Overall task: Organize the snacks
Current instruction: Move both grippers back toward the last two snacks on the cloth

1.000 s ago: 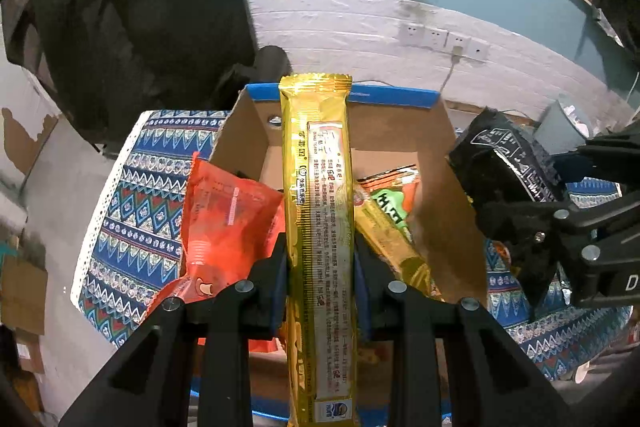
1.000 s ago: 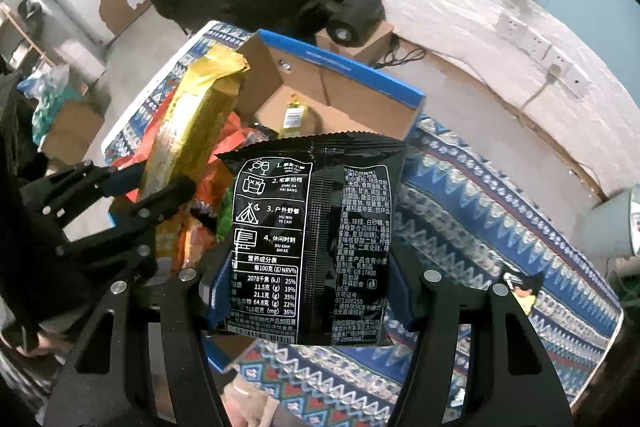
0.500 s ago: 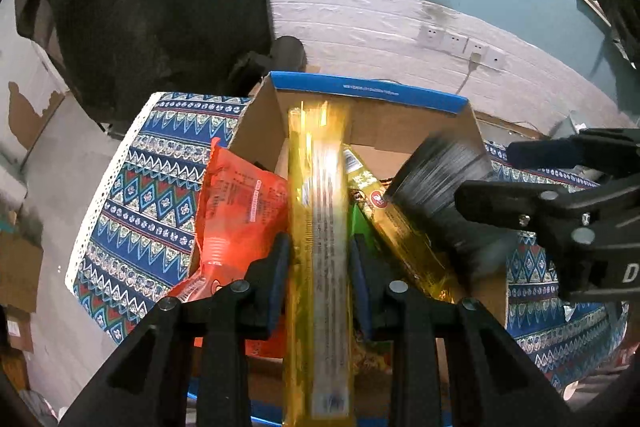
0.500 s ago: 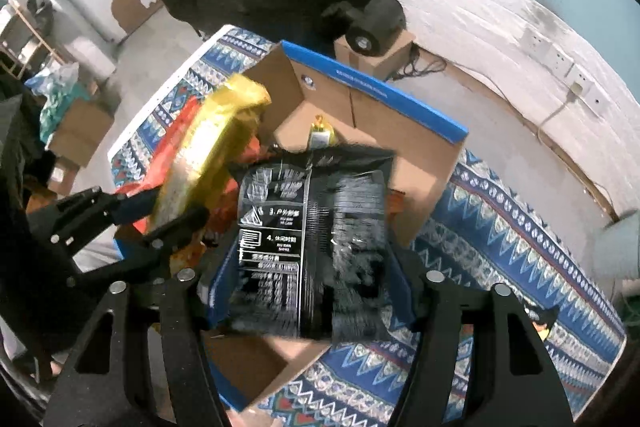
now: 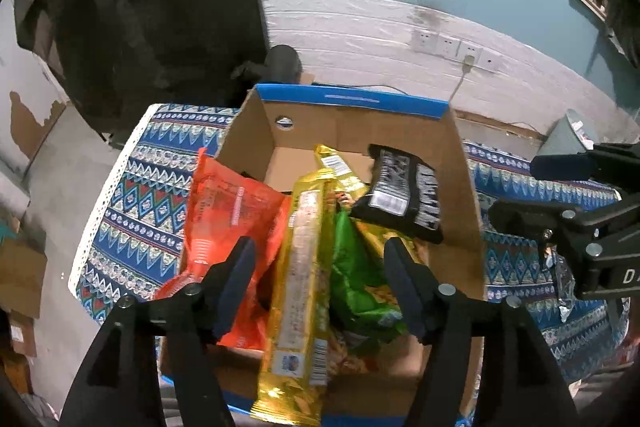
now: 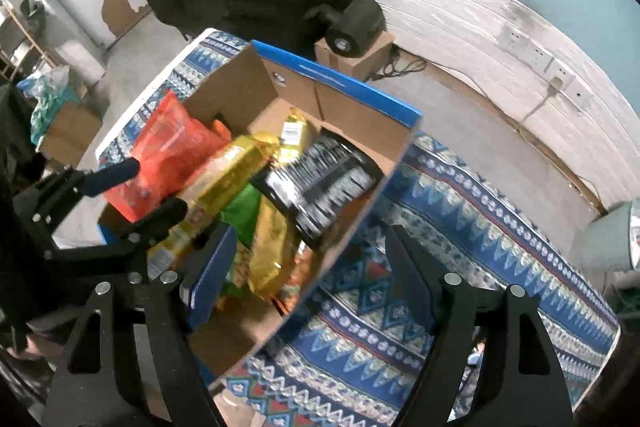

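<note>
A cardboard box with a blue rim stands on a patterned blue cloth. In it lie an orange bag, a green bag, a long gold packet and a black packet. My left gripper hangs over the box with its jaws opening. The gold packet lies between them, and neither pad touches it. My right gripper is over the box's right wall, its jaws also opening, with nothing between them. Each gripper also shows in the other's view: the right gripper, the left gripper.
A black round device sits on a small carton behind the box, near the white wall with sockets. A grey bin stands at the far right. Cartons lie on the floor at left. Dark fabric hangs behind.
My left gripper has let go of the gold packet, which now rests in the box. My right gripper released the black packet, which dropped onto the other snacks in the box.
</note>
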